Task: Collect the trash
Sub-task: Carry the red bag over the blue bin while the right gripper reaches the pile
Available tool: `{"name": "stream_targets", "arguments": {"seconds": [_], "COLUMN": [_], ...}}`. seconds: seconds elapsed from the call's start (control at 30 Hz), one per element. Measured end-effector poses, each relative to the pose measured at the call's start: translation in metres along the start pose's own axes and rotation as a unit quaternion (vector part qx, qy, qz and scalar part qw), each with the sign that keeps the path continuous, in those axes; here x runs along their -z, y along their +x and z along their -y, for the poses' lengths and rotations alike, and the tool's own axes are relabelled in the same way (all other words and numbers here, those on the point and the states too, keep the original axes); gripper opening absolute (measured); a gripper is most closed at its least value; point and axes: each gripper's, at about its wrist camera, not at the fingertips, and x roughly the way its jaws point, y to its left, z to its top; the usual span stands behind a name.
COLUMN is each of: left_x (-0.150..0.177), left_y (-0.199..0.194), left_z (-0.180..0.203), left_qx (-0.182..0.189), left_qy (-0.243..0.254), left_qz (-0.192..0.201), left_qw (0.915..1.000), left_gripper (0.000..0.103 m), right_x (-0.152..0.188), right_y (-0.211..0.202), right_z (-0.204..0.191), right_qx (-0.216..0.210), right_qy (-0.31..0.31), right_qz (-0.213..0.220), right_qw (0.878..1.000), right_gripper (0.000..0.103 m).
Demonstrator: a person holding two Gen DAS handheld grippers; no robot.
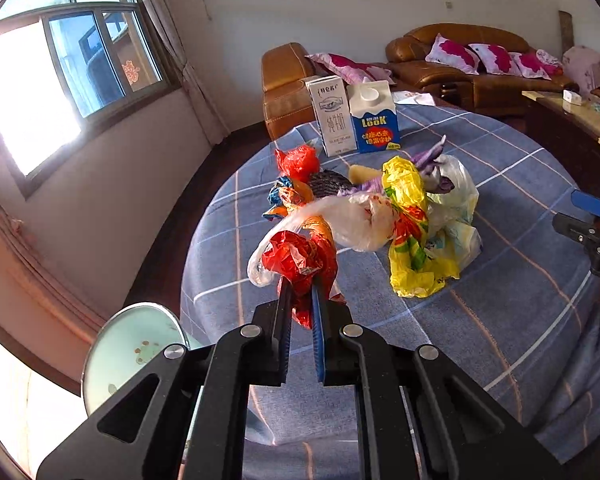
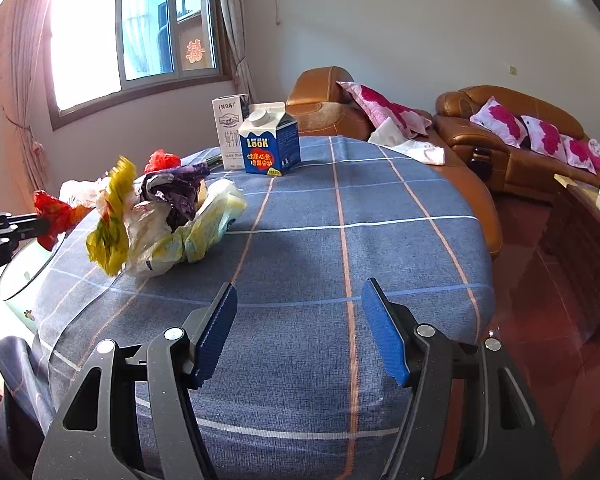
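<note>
A heap of crumpled plastic bags and wrappers (image 1: 404,208) (image 2: 160,216) lies on the round table under a blue checked cloth (image 1: 500,280) (image 2: 340,220). My left gripper (image 1: 300,286) (image 2: 46,224) is shut on a red wrapper (image 1: 300,258) (image 2: 56,212), held just above the table's left edge. A clear bag (image 1: 352,220) stretches from that wrapper back to the heap. My right gripper (image 2: 300,284) (image 1: 572,214) hovers open over the near right of the cloth, nothing between its blue pads.
A white milk carton (image 1: 332,116) (image 2: 230,132) and a blue carton (image 1: 374,120) (image 2: 268,146) stand behind the heap. A pale green round bin (image 1: 132,352) (image 2: 24,276) sits below the table's left edge. Brown sofas (image 2: 500,140) and a side table (image 1: 572,120) stand beyond.
</note>
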Motion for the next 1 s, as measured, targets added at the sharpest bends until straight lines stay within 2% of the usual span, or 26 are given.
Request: {"name": "stream_targets", "arguments": {"seconds": [0.17, 0.43, 0.67, 1.0], "left_x": [-0.005, 0.005, 0.027, 0.049], "left_y": [-0.016, -0.022, -0.015, -0.012], "left_z": [-0.015, -0.035, -0.05, -0.063], "left_qx": [-0.024, -0.054, -0.054, -0.049], "left_qy": [-0.012, -0.025, -0.04, -0.06], "left_qz": [0.02, 0.016, -0.007, -0.016], "left_qw": [0.9994, 0.9981, 0.9978, 0.9968], "left_gripper": [0.009, 0.009, 0.009, 0.009], "right_x": [-0.001, -0.011, -0.019, -0.054], "right_y": [0.001, 0.0, 0.001, 0.021], "right_z": [0.0, -0.009, -0.022, -0.048], "right_qx": [0.002, -0.005, -0.008, -0.016], "right_qy": [0.003, -0.001, -0.009, -0.028], "right_qz": [-0.001, 0.009, 0.009, 0.015], "right_qw": [1.0, 1.0, 1.0, 0.999], "right_gripper": [0.064, 0.064, 0.064, 0.064]}}
